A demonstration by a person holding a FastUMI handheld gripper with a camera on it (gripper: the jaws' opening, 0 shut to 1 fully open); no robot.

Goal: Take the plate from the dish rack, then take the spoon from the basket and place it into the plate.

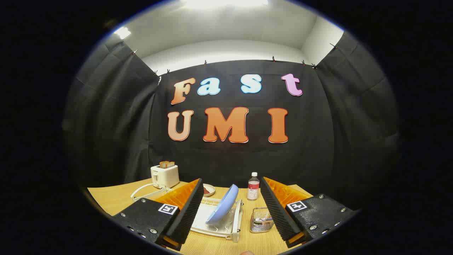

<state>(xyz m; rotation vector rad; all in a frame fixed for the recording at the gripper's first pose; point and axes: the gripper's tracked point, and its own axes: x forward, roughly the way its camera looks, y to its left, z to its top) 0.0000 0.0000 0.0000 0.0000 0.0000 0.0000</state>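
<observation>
Your fingers (229,212) stood wide apart and held nothing; the plate (222,204) leaned on edge in the dish rack (233,230) on the counter (113,200), at twelve o'clock between them, rim tilted toward one o'clock; the basket (261,221) sat at two o'clock.

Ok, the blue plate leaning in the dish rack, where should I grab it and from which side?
Probably the raised upper rim of the blue plate. It stands tilted on edge in the white dish rack, its top edge free. Come from above and in front, one of the fingers on each face; the gripper is open, the plate ahead between its fingers.
</observation>
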